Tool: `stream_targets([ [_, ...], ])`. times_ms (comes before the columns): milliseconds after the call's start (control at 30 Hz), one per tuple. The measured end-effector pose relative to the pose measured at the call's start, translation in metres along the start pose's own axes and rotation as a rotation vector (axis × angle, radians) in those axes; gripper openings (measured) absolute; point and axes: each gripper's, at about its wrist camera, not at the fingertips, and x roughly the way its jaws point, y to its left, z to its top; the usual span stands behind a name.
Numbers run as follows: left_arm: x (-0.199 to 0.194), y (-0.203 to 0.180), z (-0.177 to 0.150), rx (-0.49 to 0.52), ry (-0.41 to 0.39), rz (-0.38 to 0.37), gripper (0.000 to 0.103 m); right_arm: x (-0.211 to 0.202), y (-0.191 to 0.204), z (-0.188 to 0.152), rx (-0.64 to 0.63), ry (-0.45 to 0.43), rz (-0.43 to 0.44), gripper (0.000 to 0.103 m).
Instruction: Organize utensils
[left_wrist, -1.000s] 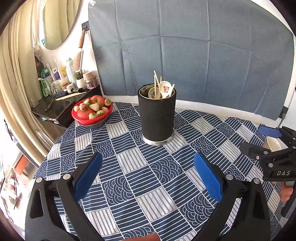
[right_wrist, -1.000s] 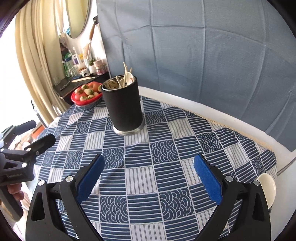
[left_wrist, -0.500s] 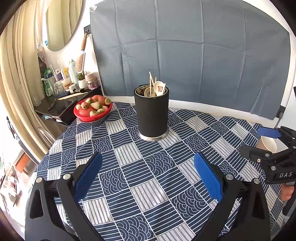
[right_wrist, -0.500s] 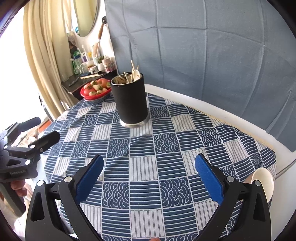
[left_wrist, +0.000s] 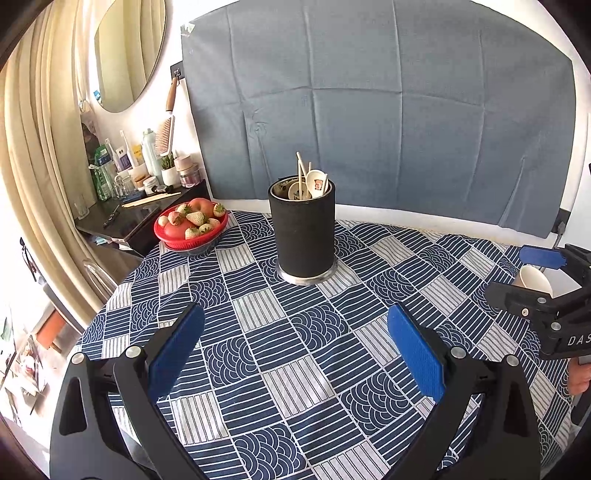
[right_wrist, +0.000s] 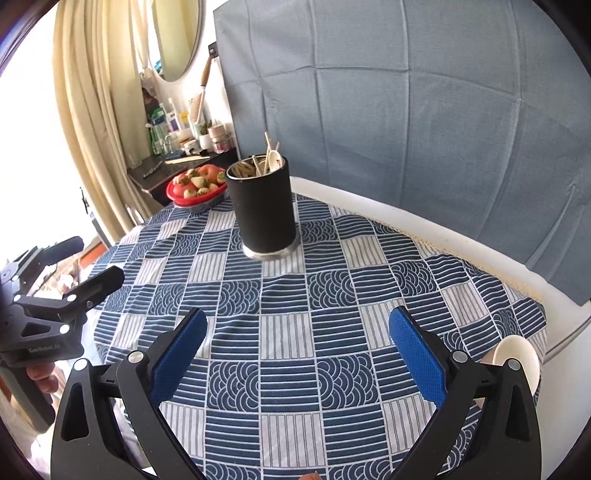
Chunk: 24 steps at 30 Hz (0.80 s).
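Covering the round table, a blue-and-white patterned cloth (left_wrist: 295, 354) lies flat before a grey backdrop (left_wrist: 369, 110), with a cluttered dark side shelf (left_wrist: 122, 218) at left. The black utensil holder (left_wrist: 302, 236) stands upright mid-table, spoons and chopsticks (left_wrist: 301, 173) inside, a red fruit bowl (left_wrist: 190, 225) near the far-left edge. The left gripper (left_wrist: 295, 354) and right gripper (right_wrist: 297, 354) hover spread wide, empty, over bare cloth.

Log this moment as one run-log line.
left gripper: open, empty | right gripper: open, empty | utensils: in black holder | table: clear of utensils
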Motion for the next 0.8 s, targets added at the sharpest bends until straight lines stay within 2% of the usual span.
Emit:
stream_targets([
  [800,-0.0045,0.0012,-0.0022,-0.007,-0.004,0.002,0.097,-0.0057,0.0022,-0.0005,-0.003,-0.023,0.011,0.095],
])
